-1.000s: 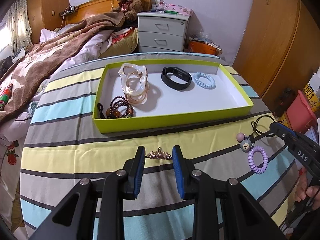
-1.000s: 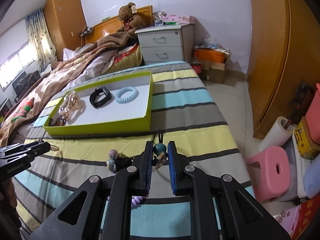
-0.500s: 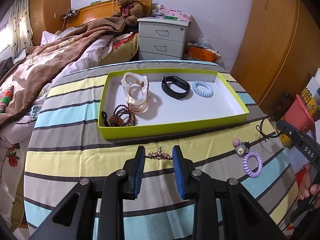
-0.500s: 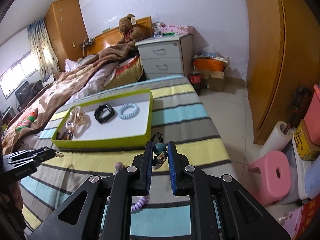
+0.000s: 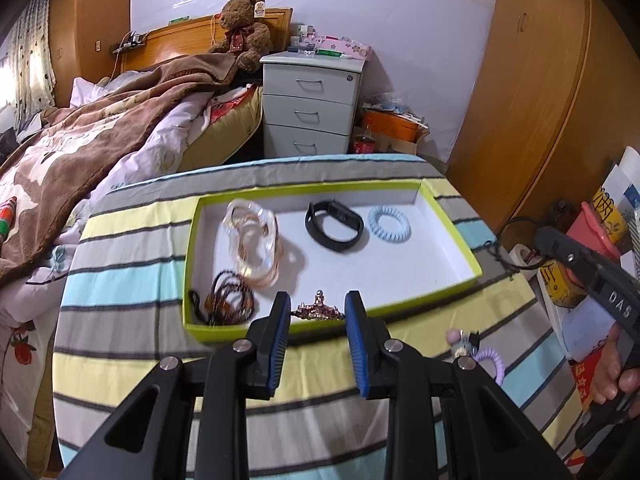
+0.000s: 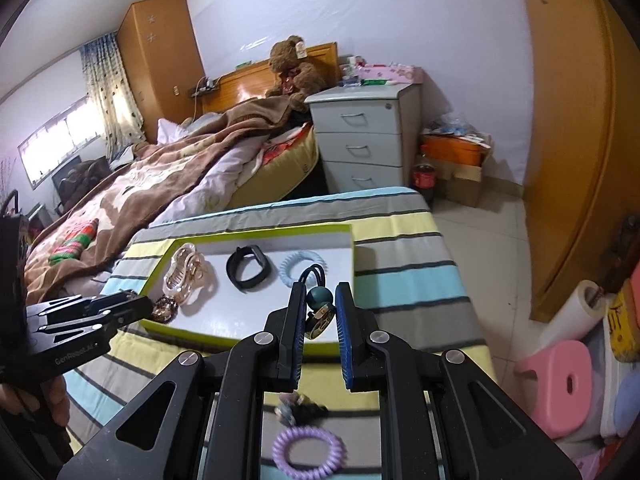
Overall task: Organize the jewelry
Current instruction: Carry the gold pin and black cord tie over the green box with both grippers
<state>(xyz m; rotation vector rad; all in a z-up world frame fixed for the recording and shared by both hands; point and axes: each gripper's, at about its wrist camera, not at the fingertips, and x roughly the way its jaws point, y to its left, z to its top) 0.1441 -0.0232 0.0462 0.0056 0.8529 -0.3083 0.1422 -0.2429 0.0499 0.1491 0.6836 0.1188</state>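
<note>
My left gripper is shut on a small rose-gold crown clip and holds it above the near rim of the green tray. My right gripper is shut on a black hair tie with a teal ball and gold charm, lifted over the tray's near right corner. Inside the tray lie a clear claw clip, a black wristband, a pale blue coil tie and a dark bead bracelet. Each view shows the other gripper at its edge.
A purple coil tie and a mouse-charm tie lie on the striped tablecloth near its front right. A bed stands to the left, white drawers behind, and a pink stool on the floor to the right.
Both grippers have risen off the cloth, carrying the crown clip and the ball hair tie. Both items now show over the tray's near edge instead of the tablecloth.
</note>
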